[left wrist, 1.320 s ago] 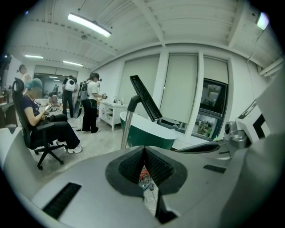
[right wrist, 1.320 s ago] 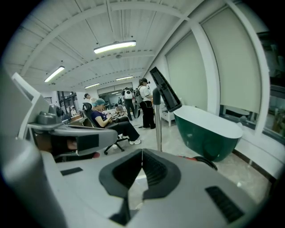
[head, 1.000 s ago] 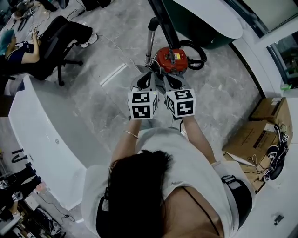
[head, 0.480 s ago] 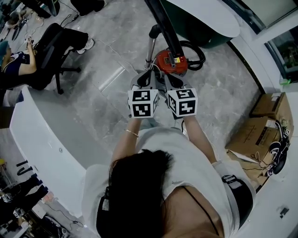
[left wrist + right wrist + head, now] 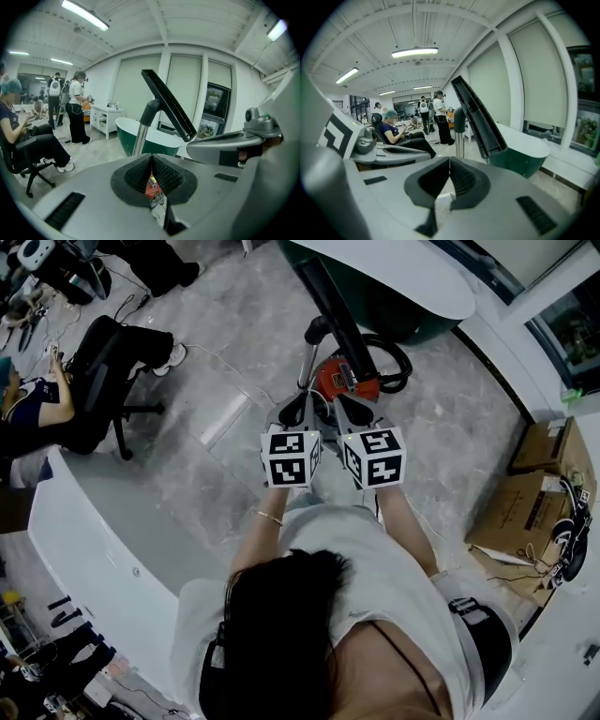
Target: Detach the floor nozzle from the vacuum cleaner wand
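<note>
Chrome tubing of the vacuum wand (image 5: 303,360) stands upright on the grey stone floor (image 5: 216,324). The black floor nozzle (image 5: 336,307) sits on its top end, joined by a dark elbow and tilted steeply upward.

In the head view the nozzle's far end runs under the white rim of a green bathtub (image 5: 412,277) and is hard to pick out against the dark green. Both gripper views show the nozzle in profile, as a long flat bar slanting over the tube.

The red canister (image 5: 349,379) is partly covered by the two claws in the head view, and its black hose (image 5: 401,360) loops off to one side. The left gripper view catches only a red sliver of the canister through the gap below the pads. The right gripper view does not show it.

The left claw (image 5: 302,401) and the right claw (image 5: 345,404) are each pressed together with nothing between the pads. They sit side by side, short of the wand and not touching it. The wand's foot is hidden behind them.
</note>
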A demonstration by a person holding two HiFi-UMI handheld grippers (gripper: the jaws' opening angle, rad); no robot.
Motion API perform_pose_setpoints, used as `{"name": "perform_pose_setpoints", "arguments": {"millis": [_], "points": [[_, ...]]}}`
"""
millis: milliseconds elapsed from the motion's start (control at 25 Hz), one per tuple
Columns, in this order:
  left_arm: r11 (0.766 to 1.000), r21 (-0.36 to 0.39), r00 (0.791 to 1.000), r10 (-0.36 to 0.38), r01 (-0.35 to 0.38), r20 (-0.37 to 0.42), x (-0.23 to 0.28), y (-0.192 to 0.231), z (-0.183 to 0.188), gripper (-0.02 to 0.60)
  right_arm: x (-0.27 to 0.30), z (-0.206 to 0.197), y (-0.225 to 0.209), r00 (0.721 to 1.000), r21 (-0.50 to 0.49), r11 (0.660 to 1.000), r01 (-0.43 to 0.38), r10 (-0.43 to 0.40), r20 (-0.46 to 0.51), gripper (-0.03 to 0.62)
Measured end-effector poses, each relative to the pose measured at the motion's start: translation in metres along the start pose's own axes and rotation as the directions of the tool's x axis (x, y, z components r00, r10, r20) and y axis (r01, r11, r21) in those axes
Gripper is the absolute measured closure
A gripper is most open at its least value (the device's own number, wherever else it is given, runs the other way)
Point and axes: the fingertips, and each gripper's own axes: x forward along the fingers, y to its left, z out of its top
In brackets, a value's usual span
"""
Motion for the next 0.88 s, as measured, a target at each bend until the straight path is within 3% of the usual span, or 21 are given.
{"name": "perform_pose_setpoints", "arguments": {"millis": [440,880], "points": [[0.998,0.019,0.998,-0.064,0.064,-0.023,0.022,0.026,0.008,0.577,0.025,0.018,0.012,1.000,0.022,1.000,-0.011,0.011,0.012,0.579],[0.997,0.030,0.997,-0.069,0.070,-0.024,0.025,0.028,0.010,0.577,0.028,0.021,0.017,0.995,0.013,0.995,-0.096,0.096,-0.024,0.577]]}}
